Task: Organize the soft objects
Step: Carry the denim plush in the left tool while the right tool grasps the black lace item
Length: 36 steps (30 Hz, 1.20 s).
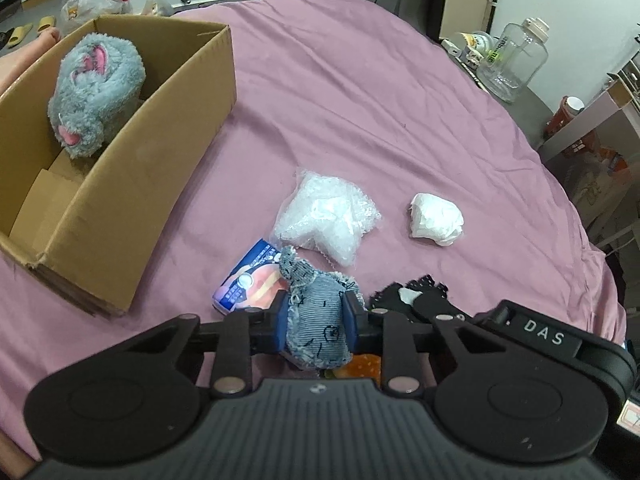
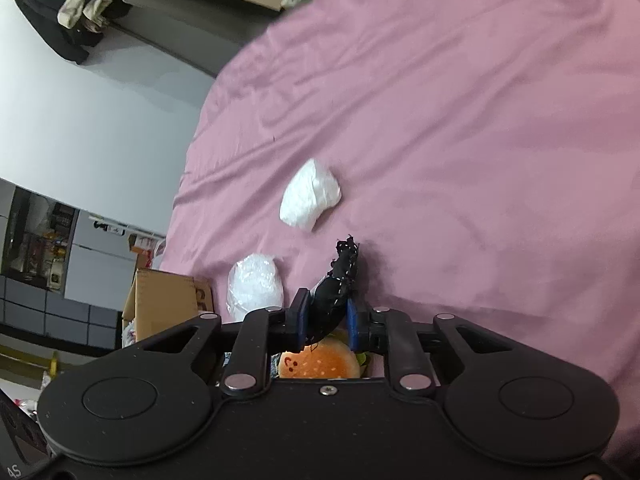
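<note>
My left gripper (image 1: pixel 316 316) is shut on a small blue denim plush toy (image 1: pixel 316 320), held above the pink bed sheet (image 1: pixel 360 100). My right gripper (image 2: pixel 326 316) is shut on a black lacy fabric piece (image 2: pixel 338 280); that piece also shows in the left wrist view (image 1: pixel 408 294). A cardboard box (image 1: pixel 132 184) at the left holds a grey fluffy plush (image 1: pixel 94 88). A bubble-wrap bundle (image 1: pixel 328 216) and a crumpled white wad (image 1: pixel 436 216) lie on the sheet. A burger-shaped plush (image 2: pixel 320 360) lies under the right gripper.
A blue and orange packet (image 1: pixel 248 280) lies beside the denim toy. A clear plastic jar (image 1: pixel 516 60) and clutter stand on a side table at the right. Bags and slippers lie on the floor beyond the box. The bed edge runs along the right.
</note>
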Each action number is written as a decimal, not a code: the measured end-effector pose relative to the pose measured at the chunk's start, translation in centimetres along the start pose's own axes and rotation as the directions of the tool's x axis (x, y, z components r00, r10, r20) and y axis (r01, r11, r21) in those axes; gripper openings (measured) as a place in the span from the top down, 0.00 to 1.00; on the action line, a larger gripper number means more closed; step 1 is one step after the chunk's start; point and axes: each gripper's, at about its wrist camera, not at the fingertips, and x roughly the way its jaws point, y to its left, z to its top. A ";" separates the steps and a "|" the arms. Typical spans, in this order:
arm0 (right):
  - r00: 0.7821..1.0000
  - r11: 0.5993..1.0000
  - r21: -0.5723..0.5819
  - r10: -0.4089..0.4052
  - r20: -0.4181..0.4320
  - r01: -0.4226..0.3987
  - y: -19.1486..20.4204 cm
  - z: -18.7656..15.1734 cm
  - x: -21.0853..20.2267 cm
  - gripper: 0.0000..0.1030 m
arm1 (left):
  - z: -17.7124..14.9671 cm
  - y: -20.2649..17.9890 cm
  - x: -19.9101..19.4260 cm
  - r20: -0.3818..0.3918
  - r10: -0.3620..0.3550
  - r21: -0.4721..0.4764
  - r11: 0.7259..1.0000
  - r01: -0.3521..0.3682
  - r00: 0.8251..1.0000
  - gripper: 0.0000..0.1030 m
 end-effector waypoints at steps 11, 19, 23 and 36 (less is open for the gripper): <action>0.989 0.995 -0.010 -0.096 0.111 0.097 0.6 -0.9 -4.5 0.82 | -0.2 0.6 -2.8 0.008 -0.054 0.055 0.997 0.054 0.998 0.75; 0.976 0.990 -0.063 -0.113 0.185 0.127 3.1 -1.9 -7.1 0.81 | 0.0 1.0 -5.8 0.021 -0.113 0.098 0.989 0.111 0.993 0.75; 0.971 0.988 -0.090 -0.102 0.216 0.124 4.4 -2.4 -8.5 0.81 | 0.0 1.3 -7.0 0.027 -0.131 0.109 0.986 0.127 0.991 0.75; 0.970 0.972 -0.216 -0.038 0.239 0.091 10.6 -4.7 -8.9 0.81 | 2.3 5.0 -10.7 0.093 -0.176 0.110 0.980 0.165 0.980 0.75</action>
